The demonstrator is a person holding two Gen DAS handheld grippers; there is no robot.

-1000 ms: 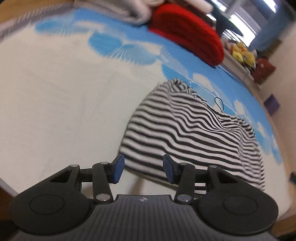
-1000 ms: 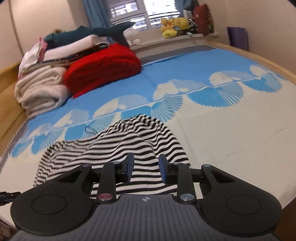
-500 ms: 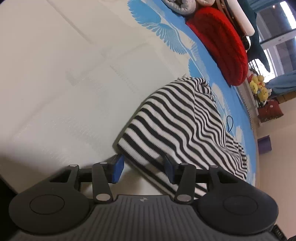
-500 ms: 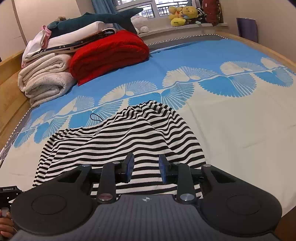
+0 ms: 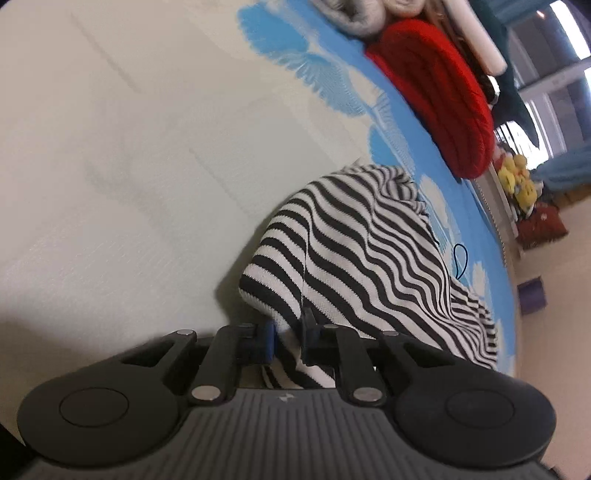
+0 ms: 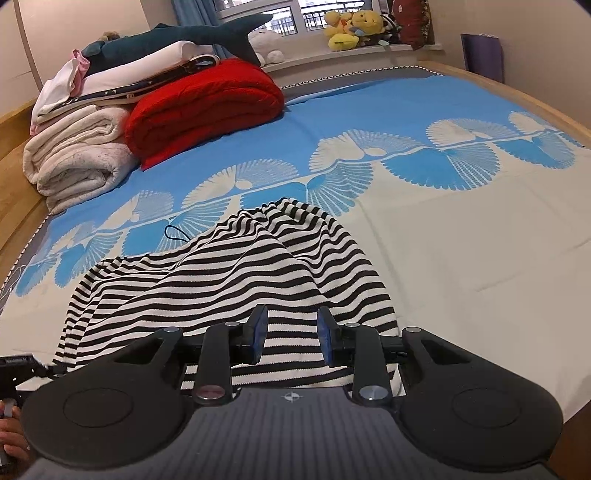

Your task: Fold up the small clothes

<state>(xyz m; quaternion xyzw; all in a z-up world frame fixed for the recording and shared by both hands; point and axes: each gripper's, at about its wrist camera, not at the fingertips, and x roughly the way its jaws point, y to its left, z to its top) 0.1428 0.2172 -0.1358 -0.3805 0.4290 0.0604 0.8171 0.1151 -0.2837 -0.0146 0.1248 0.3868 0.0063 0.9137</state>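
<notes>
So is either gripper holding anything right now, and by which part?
The left gripper has just closed on the striped garment, pinching its near corner at the hem. The right gripper is open above the fabric, holding nothing.

Ahead of our grippers lies a black-and-white striped garment [image 6: 236, 280] on a cream sheet [image 6: 461, 240] printed with blue fan shapes. Further off we see a red blanket [image 6: 207, 107], cream towels [image 6: 74, 155], a dark teal plush shark [image 6: 184, 37] and yellow soft toys [image 6: 351, 26].

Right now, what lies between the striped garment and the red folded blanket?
In the right wrist view, only bare blue-and-cream patterned bedsheet separates the black-and-white striped knit garment from the red folded blanket.
</notes>
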